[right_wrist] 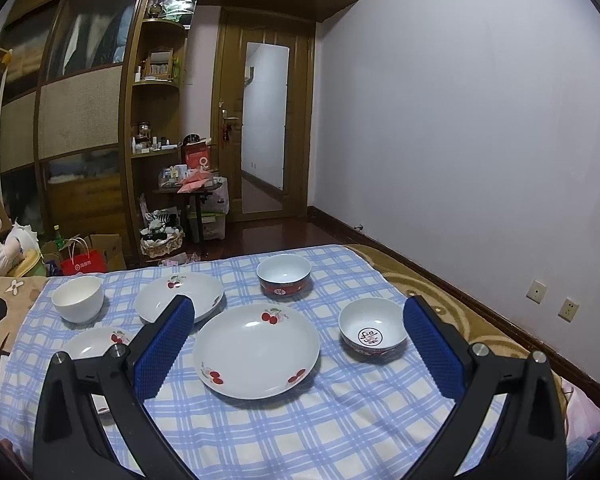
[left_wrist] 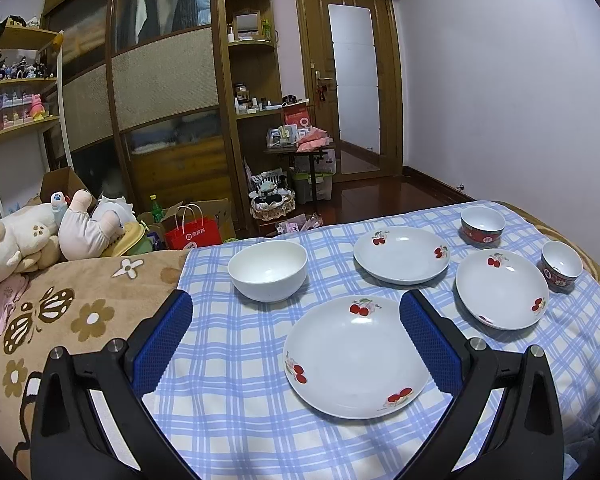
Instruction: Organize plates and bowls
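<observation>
On the bed, over the checked cloth:
left gripper [left_wrist: 296,308]: jaws spread wide, nothing between the blue pads [left_wrist: 164,344], held above the cloth, not touching any dish.
right gripper [right_wrist: 298,312]: jaws spread wide as well, empty, blue pads [right_wrist: 434,350] either side of the middle dishes, above them.
near cherry plate [left_wrist: 356,356]: just ahead of the left gripper, flat on the cloth, right edge hidden behind the right-side pad; in the right wrist view it sits low left, partly hidden by the finger.
white bowl [left_wrist: 268,270]: plain, upright, far left of the cloth, apart from the plates; also seen in the right wrist view [right_wrist: 78,298].
far cherry plate [left_wrist: 402,254]: behind the near one, well apart from the white bowl.
right cherry plate [right_wrist: 256,350]: centred between the right gripper's fingers, flat, touching nothing.
far red-patterned bowl [right_wrist: 284,276]: upright, at the far edge of the cloth, behind the right cherry plate.
near red-patterned bowl [right_wrist: 372,334]: upright, just right of that plate, red mark on its inside bottom.
blue-and-white checked cloth [left_wrist: 236,400]: covers the bed end, all six dishes on it, none stacked.
brown flower blanket [left_wrist: 72,312]: left of the cloth.
plush toys [left_wrist: 40,236]: piled at the blanket's far left.
red paper bag [left_wrist: 192,232]: on the floor beyond the bed.
</observation>
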The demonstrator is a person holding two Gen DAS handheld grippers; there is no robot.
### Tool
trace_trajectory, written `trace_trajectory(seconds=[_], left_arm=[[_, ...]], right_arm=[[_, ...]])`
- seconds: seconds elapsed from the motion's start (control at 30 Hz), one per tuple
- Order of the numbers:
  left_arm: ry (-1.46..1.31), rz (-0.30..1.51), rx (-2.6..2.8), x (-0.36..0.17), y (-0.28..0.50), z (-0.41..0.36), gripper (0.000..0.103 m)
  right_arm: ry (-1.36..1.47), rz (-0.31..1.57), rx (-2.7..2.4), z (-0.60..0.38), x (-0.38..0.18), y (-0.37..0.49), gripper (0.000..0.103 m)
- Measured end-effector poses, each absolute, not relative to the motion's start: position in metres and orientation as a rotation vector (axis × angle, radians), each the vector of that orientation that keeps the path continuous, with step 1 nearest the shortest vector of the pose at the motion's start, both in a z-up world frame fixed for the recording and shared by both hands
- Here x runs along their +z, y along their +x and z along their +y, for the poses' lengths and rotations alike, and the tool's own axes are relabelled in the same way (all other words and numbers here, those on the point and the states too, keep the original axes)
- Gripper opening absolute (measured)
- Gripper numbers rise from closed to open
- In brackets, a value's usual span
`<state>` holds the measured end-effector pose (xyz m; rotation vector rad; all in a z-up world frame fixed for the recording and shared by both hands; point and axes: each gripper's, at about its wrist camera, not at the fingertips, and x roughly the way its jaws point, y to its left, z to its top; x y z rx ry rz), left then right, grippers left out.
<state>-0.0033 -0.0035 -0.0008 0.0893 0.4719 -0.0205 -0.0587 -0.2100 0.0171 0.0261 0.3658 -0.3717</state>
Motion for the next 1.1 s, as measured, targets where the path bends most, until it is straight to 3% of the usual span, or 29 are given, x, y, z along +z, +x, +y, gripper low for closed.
trace_trajectory(seconds=[1.1], left_arm=[[0.115,0.461,-0.012,-0.0013,-0.0082,-0.0056,0.102]], right_arm=[[0.024,0.381,-0.379,-0.2113,0.0161,-0.0563,0.103]])
